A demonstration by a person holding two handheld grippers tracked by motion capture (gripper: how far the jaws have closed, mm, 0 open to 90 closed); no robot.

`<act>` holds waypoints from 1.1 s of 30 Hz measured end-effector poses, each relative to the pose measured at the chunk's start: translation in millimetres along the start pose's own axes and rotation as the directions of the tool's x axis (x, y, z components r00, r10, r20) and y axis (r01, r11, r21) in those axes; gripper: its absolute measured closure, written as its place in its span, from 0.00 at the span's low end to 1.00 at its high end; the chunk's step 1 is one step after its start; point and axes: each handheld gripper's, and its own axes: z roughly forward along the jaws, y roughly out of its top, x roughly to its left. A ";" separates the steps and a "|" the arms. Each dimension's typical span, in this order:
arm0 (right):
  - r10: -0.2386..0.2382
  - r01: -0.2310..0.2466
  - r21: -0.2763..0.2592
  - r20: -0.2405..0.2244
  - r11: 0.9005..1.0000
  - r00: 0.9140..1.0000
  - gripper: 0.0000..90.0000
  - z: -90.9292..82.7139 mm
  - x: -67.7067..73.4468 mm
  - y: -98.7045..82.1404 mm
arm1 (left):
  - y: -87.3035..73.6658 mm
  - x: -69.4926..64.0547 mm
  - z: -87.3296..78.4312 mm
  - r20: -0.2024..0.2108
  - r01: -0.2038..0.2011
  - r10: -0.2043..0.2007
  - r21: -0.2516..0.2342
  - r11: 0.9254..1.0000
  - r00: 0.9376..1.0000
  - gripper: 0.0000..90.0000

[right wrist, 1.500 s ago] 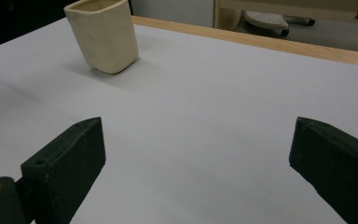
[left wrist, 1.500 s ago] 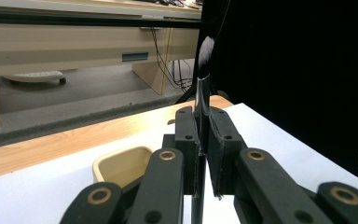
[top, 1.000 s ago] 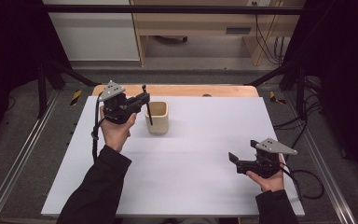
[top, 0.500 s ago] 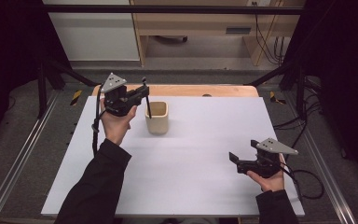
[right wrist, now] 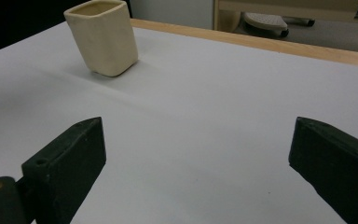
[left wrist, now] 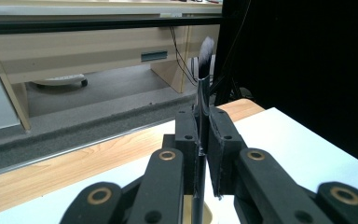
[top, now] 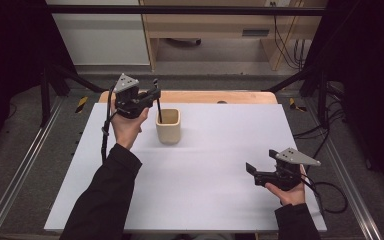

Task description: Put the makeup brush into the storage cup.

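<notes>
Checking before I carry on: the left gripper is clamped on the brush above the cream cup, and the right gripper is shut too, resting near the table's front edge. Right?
Not quite. The right gripper is open: the right gripper view shows its jaws standing wide apart with nothing between them. The rest holds: the left gripper is clamped on the brush above the cream cup.

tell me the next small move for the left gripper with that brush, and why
Probably lower it a little and then open. The left gripper is shut on the brush, bristles up, and the handle's lower end already dips inside the beige cup. The brush leans rather than stands straight, so easing it down first should let it rest against the rim. The right gripper waits open, apart.
</notes>
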 end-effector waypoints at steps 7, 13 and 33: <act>-0.002 0.002 0.001 0.001 1.000 1.000 0.05 0.2 0.0 -0.1 | -3.8 7.6 11.1 -0.009 0.010 -0.010 0.005 1.000 1.000 0.93; -0.001 0.001 0.000 0.000 1.000 1.000 0.05 0.4 -0.2 -0.1 | -3.7 9.7 20.6 -0.022 0.005 -0.005 0.016 1.000 1.000 0.93; -0.003 0.003 0.002 -0.010 1.000 1.000 0.05 1.3 0.4 -0.4 | -14.6 11.9 45.2 -0.040 -0.022 0.024 0.044 0.999 0.999 0.93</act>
